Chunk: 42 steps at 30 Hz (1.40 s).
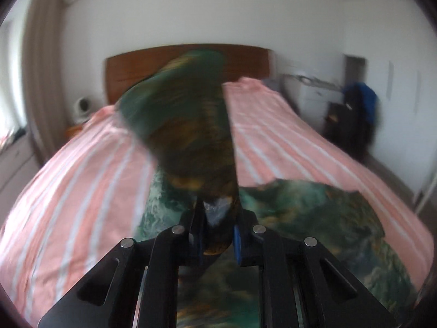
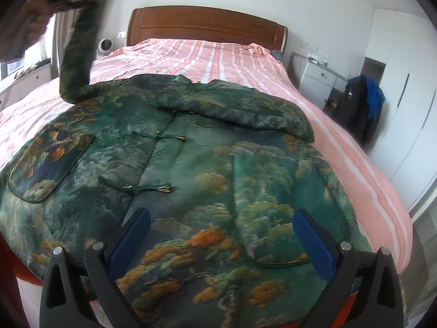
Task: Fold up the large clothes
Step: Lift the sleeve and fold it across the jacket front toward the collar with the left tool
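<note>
Jaws of the left gripper (image 1: 217, 220) clamped together on the cuff end of 1 sleeve (image 1: 191, 114) of the green jacket (image 2: 191, 164), the fabric pinched between the 2 blue-padded fingers (image 1: 237, 242); the sleeve rises blurred in front of the camera, lifted clear of the bed. Jaws of the right gripper (image 2: 221, 235) spread wide apart, nothing between them, held above the lower front of the jacket near the foot of the bed. Jacket lying front-up and spread flat across the near half of the bed, printed with green clouds and orange trees, with a patch pocket (image 2: 47, 161) on the left side and tasselled closures (image 2: 164, 188) along the centre opening. Second sleeve (image 2: 237, 112) folded across the chest, lying diagonally. In the right wrist view the raised sleeve arches up from the jacket's shoulder to a hand (image 2: 38, 24) at the upper left corner. Bed cover (image 2: 207, 54) pink with white stripes; wooden headboard (image 2: 207, 24) against the white wall. White bedside cabinet (image 2: 318, 78) to the right, and beyond it dark and blue clothing (image 2: 363, 101) draped over a chair
</note>
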Each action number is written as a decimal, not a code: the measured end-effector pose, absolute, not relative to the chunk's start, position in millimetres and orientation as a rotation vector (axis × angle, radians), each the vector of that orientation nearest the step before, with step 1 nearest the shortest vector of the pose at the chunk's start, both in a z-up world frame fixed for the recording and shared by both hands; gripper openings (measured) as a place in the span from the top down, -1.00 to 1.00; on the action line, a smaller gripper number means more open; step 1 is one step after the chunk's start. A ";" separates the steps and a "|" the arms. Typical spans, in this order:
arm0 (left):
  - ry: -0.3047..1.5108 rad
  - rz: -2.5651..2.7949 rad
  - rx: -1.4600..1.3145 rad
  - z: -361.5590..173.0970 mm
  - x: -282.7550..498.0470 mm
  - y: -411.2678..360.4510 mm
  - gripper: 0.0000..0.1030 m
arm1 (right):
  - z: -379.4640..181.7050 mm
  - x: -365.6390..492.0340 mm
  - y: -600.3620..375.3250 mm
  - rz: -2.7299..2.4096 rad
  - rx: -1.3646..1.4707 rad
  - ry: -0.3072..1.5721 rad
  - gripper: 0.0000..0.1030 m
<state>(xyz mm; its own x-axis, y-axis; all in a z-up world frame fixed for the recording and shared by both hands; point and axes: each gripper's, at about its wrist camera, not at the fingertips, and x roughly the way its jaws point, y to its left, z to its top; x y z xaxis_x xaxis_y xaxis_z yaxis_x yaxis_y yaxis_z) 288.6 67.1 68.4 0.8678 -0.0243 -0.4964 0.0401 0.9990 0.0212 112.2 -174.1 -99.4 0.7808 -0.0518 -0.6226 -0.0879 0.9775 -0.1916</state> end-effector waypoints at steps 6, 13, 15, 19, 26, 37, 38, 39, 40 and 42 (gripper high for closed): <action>0.796 -0.189 0.207 -43.6 328.3 -41.0 -0.67 | -100.8 109.2 -192.7 -0.013 -0.180 0.683 -0.98; 0.916 -0.268 0.376 -85.5 279.6 -56.6 -0.67 | -102.6 108.3 -217.1 -0.049 -0.118 0.674 -0.98; 0.900 -0.274 0.359 -70.6 270.3 -43.1 -0.80 | -103.9 110.3 -222.3 -0.055 -0.098 0.671 -0.98; 0.836 -0.177 0.251 -44.7 279.6 3.9 -0.95 | -108.2 115.1 -227.1 -0.054 -0.074 0.681 -0.98; 1.050 0.170 0.052 -106.7 343.4 99.8 -0.96 | -108.3 108.9 -221.8 -0.040 -0.094 0.662 -0.98; 0.845 0.001 0.177 -49.0 236.1 66.2 -0.96 | -106.3 103.4 -225.0 -0.041 -0.085 0.628 -0.99; 0.838 -0.001 0.174 -46.9 222.5 65.6 -0.96 | -106.9 103.8 -223.8 -0.035 -0.084 0.628 -0.98; 0.832 -0.001 0.167 -45.7 208.3 66.1 -0.96 | -107.3 103.9 -223.1 -0.030 -0.085 0.628 -0.99; 0.830 0.003 0.157 -45.8 194.9 67.0 -0.96 | -107.8 103.7 -221.8 -0.023 -0.088 0.628 -0.99; 0.829 0.017 0.135 -50.4 182.2 68.3 -0.96 | -108.3 103.4 -219.4 -0.014 -0.094 0.625 -0.98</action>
